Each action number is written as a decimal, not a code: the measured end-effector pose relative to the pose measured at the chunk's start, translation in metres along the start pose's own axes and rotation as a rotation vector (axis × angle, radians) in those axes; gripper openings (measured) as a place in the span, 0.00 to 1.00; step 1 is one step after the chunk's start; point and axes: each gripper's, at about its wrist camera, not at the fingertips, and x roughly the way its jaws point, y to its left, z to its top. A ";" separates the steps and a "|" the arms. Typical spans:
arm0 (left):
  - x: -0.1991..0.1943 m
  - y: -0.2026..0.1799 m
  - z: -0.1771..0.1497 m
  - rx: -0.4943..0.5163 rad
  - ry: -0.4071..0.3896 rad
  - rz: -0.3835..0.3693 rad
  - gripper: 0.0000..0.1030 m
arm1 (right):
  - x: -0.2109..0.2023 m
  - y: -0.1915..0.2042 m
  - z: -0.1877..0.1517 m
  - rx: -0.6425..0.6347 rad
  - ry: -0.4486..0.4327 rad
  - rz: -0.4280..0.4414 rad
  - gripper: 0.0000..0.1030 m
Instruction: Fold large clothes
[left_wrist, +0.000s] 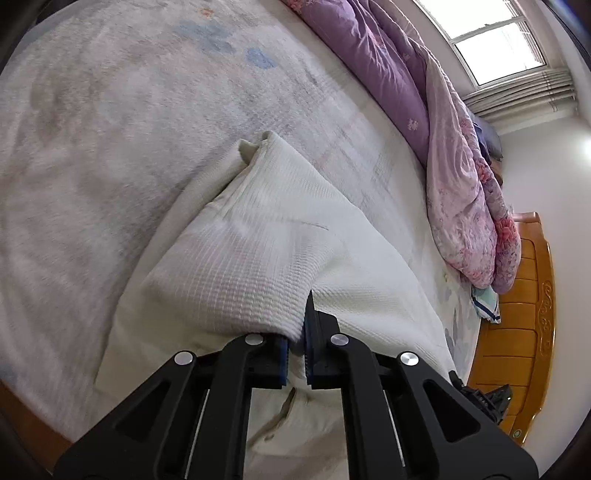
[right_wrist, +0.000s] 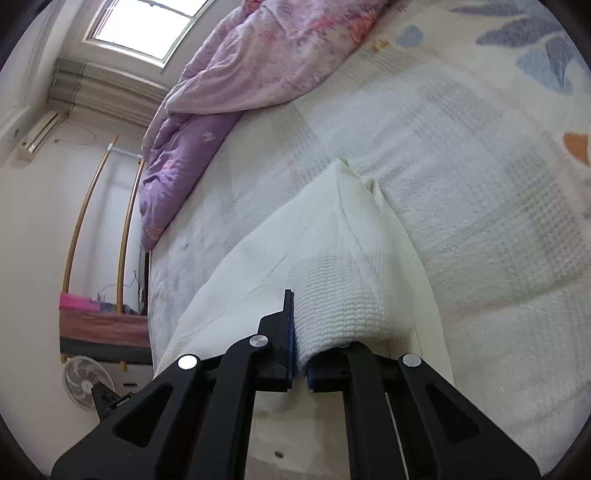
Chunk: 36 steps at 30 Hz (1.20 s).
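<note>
- Black linkage arms of the left gripper (left_wrist: 295, 354) fill the near edge of the left wrist view; its blue-padded fingers (left_wrist: 309, 332) pinch a bunched hem of the white garment (left_wrist: 258, 236).
- Right gripper (right_wrist: 300, 354) shows the same state: its fingers (right_wrist: 290, 328) are pressed onto a fold of the same garment (right_wrist: 332, 258).
- Garment location: spread on the bed (left_wrist: 110, 129), near edge lifted, far end rising to a peaked corner. A purple quilt (left_wrist: 388, 74) lies along the far side, well apart.
- Handling judgement: the waffle-knit fabric appears soft, light and limp. It sags between the two holds and offers no stiffness. The texture should resist slipping in the pads.
- Hold points: opposite corners or the hem edge, gathering all layers, appear best for an even fold.
- Pose: both grippers point forward and slightly downward over the bed, roughly parallel, with the cloth draped between them.
</note>
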 end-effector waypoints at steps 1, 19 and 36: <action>-0.003 0.001 -0.003 -0.002 0.016 0.012 0.06 | -0.007 0.004 -0.003 -0.011 0.019 -0.019 0.04; 0.025 0.113 -0.063 -0.198 0.158 0.244 0.60 | 0.027 -0.052 -0.071 -0.026 0.200 -0.357 0.18; 0.025 0.055 -0.141 0.067 0.264 0.227 0.66 | 0.015 -0.028 -0.102 -0.050 0.248 -0.424 0.35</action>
